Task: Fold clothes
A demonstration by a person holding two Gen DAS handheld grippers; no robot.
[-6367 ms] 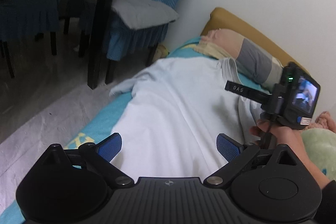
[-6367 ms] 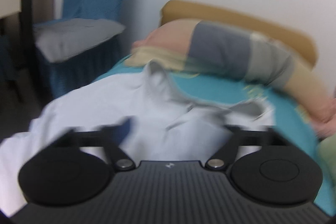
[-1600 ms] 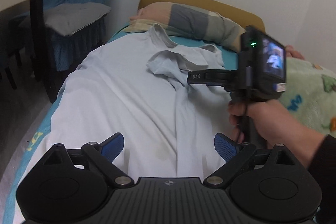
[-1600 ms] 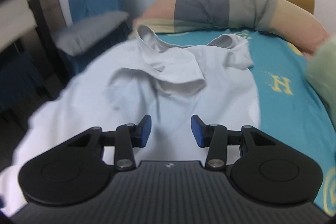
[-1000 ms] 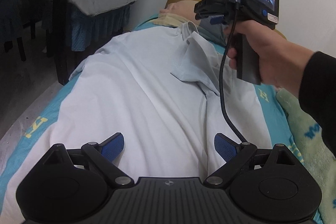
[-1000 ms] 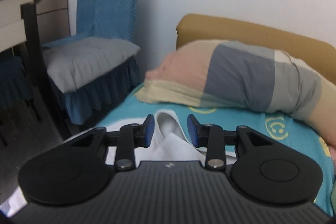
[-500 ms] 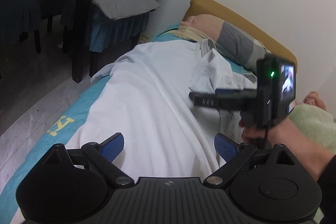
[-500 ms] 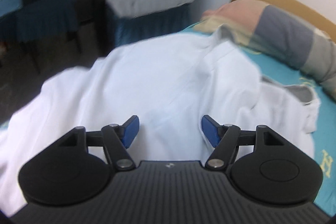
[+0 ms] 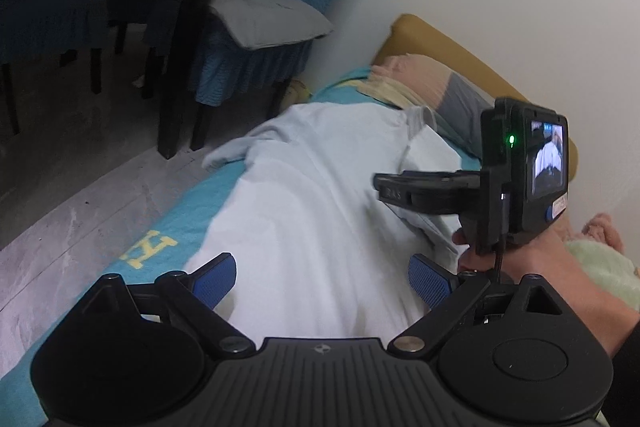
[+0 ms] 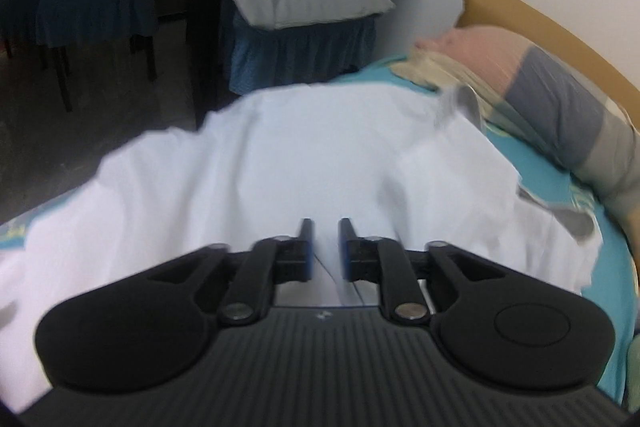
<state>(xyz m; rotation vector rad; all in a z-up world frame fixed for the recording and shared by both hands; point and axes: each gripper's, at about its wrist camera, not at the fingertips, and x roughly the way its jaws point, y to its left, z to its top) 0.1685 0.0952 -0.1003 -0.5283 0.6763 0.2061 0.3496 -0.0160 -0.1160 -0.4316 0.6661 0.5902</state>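
Note:
A white shirt [image 9: 320,187] with a grey collar [image 10: 464,103] lies spread on the teal bed sheet [image 9: 180,211]. Its far side is folded over towards the middle. My left gripper [image 9: 323,279] hangs open over the shirt's lower part with nothing between its pads. A hand [image 9: 552,267] holds my right gripper [image 9: 384,187] low over the shirt's middle, near the folded edge. In the right wrist view, blurred, my right gripper [image 10: 325,243] is closing. Only a narrow gap is left, and a crease of the shirt [image 10: 300,167] shows in it.
A striped pillow [image 10: 560,87] lies against the yellow headboard [image 9: 460,47] at the shirt's collar end. A chair with a grey cushion [image 9: 260,15] and a dark table leg [image 9: 180,47] stand on the floor left of the bed. A green blanket [image 9: 600,267] lies at the right.
The right gripper's jaws have gone from wide apart to nearly together, and it has come lower over the shirt. The left gripper has drifted a little; its jaws stay wide.

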